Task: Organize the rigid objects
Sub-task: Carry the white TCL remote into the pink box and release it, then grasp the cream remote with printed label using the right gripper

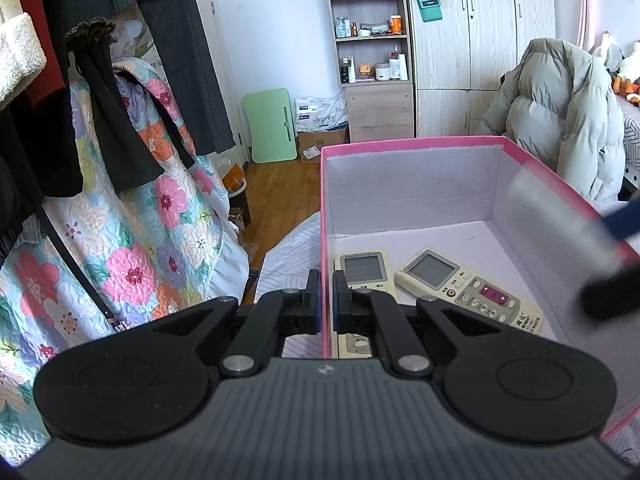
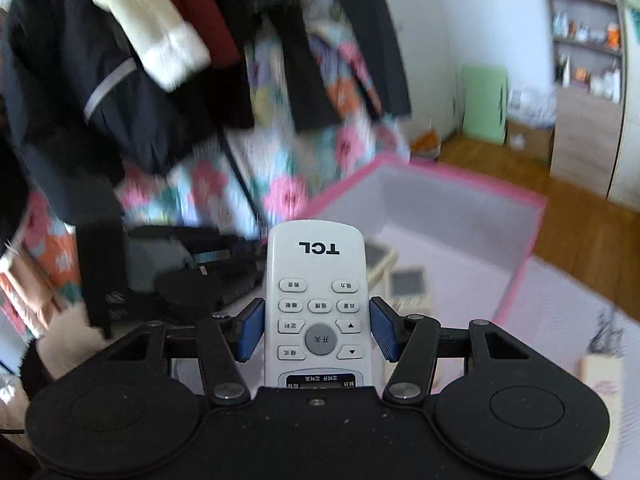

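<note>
A pink box with a white inside stands on the bed. Two cream remotes lie in it, one at the left and one angled at the right. My left gripper is shut on the box's left wall, one finger inside and one outside. My right gripper is shut on a white TCL remote and holds it above the box's near side. The right gripper shows as a dark blur at the right edge of the left wrist view.
Dark clothes and a floral quilt hang at the left. A grey puffer jacket lies behind the box. A shelf unit and a wardrobe stand at the far wall. A small object lies on the bed at the right.
</note>
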Demonstrator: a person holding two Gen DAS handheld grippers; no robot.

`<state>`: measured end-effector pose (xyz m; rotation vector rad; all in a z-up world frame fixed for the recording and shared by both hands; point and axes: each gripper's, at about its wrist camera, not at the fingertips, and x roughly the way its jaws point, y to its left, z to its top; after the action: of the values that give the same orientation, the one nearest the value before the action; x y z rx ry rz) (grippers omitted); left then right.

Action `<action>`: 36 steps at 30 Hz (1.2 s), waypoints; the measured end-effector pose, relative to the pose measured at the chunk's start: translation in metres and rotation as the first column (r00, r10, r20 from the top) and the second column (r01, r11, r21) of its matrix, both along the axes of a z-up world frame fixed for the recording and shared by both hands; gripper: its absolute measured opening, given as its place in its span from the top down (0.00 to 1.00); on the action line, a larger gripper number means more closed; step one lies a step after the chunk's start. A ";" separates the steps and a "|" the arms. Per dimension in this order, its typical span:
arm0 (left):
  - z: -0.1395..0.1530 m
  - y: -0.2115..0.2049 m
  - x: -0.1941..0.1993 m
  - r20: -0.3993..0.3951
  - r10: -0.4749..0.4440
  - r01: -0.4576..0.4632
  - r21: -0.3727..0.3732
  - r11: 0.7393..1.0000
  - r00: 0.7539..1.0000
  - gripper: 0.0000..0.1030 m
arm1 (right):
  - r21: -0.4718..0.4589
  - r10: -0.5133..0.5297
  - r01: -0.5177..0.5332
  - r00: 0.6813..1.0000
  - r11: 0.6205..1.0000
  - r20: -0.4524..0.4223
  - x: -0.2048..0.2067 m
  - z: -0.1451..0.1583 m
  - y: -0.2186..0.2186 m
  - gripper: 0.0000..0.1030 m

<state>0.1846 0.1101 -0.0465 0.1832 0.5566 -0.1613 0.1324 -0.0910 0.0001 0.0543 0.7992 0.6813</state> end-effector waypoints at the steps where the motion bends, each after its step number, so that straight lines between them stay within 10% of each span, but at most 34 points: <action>1: 0.000 0.000 0.000 0.000 0.000 0.000 -0.003 1.000 1.000 0.96 | -0.020 0.007 -0.008 1.000 1.000 -0.021 0.005 -0.007 0.008 0.41; 10: 0.000 0.001 -0.001 0.003 -0.004 0.004 -0.010 1.000 1.000 0.96 | -0.108 0.012 -0.029 0.988 0.994 -0.155 0.017 -0.042 0.039 0.41; 19: 0.000 0.004 -0.002 0.005 -0.004 0.005 -0.014 1.000 1.000 0.96 | 0.021 -0.058 0.067 0.954 0.998 -0.294 0.029 -0.046 0.024 0.39; 28: 0.001 0.004 -0.002 0.005 -0.005 0.005 -0.017 1.000 1.000 0.96 | 0.201 -0.180 0.186 0.982 0.962 -0.049 -0.020 -0.002 -0.060 0.39; 36: 0.000 0.003 -0.003 0.013 -0.006 0.006 -0.010 1.000 1.000 0.96 | -0.027 -0.429 0.430 0.903 0.903 0.033 -0.032 -0.014 -0.142 0.39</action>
<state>0.1811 0.1133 -0.0463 0.1765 0.5419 -0.1682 0.1008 -0.2328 -0.0136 0.1862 0.7408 0.2483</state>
